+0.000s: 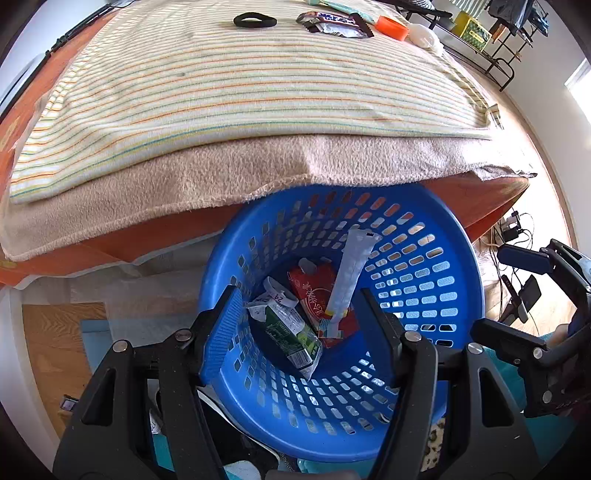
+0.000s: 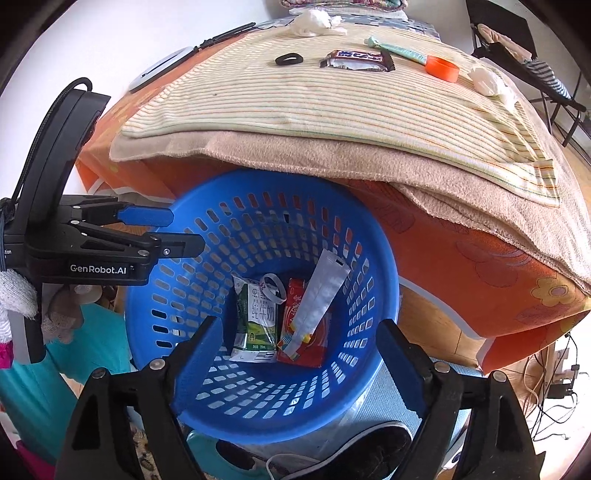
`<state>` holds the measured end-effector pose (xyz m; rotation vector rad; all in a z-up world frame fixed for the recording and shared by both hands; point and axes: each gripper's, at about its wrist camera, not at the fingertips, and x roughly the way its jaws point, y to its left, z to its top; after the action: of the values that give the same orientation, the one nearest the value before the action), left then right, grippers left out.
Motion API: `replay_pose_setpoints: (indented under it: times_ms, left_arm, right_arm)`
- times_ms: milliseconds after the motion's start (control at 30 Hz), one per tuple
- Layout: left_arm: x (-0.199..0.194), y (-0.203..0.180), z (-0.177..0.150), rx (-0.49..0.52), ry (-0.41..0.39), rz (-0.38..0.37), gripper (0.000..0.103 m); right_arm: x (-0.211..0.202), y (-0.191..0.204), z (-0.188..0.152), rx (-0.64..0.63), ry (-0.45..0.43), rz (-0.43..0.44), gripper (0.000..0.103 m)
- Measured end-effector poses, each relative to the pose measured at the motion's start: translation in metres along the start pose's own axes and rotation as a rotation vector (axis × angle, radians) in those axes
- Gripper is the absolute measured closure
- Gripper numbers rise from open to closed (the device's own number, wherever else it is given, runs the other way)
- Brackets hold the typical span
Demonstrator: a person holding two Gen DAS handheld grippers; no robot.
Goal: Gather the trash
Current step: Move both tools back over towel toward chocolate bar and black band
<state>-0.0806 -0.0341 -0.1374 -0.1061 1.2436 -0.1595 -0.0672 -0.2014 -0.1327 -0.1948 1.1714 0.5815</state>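
Right wrist view: your bed (image 2: pixel 461 258) still carries a candy wrapper (image 2: pixel 356 60), orange cap (image 2: pixel 442 69) and tissues (image 2: pixel 487 83) near its far edge. Blue basket (image 2: pixel 236 417) beside it holds cartons. Both claws, left (image 2: pixel 166 230) and right (image 2: pixel 295 354), are spread, empty.

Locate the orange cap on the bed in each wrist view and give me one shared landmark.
Left wrist view: orange cap near the top edge, right of centre.
Right wrist view: orange cap upper right on the striped towel.
Shared landmark: the candy wrapper, just left of it in both.
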Motion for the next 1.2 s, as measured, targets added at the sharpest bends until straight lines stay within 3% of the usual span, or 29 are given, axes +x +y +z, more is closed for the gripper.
replay_pose_setpoints:
  times_ms: [633,1200]
  left_arm:
    - [-0.045,0.003,0.055,-0.024,-0.109,-0.029,0.038]
    - [-0.063,0.025,0.128,-0.032,-0.199,0.032,0.038]
  right_arm:
    - [-0.034,-0.012,0.041,0.076,-0.152,-0.001,0.011]
    - [-0.04,-0.028,0.084,0.133,-0.234,-0.043,0.008]
